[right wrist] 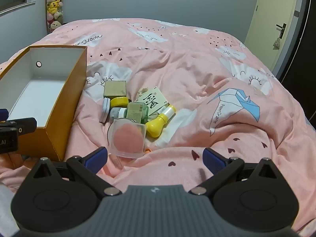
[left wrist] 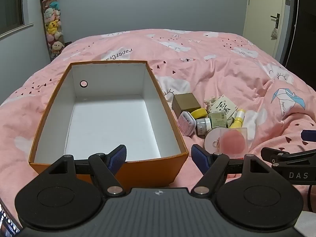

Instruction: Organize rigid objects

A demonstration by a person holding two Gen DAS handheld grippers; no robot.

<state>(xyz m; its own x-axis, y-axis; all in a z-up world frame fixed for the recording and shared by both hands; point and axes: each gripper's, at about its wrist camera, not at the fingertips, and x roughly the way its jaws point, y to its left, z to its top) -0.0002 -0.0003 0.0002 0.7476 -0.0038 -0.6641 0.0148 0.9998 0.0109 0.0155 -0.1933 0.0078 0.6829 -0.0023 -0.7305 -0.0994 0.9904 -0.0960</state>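
Both grippers open, holding nothing.
Left gripper (left wrist: pixel 159 156) hangs over the box (left wrist: pixel 59 90) near wall; right gripper (right wrist: pixel 155 158) faces the pile (right wrist: pixel 130 116) beside it.

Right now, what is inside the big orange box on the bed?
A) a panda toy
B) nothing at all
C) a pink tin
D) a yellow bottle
B: the orange box shows only its bare white floor, while the yellow bottle and the pink tin lie in the pile beside it on the bed cover.
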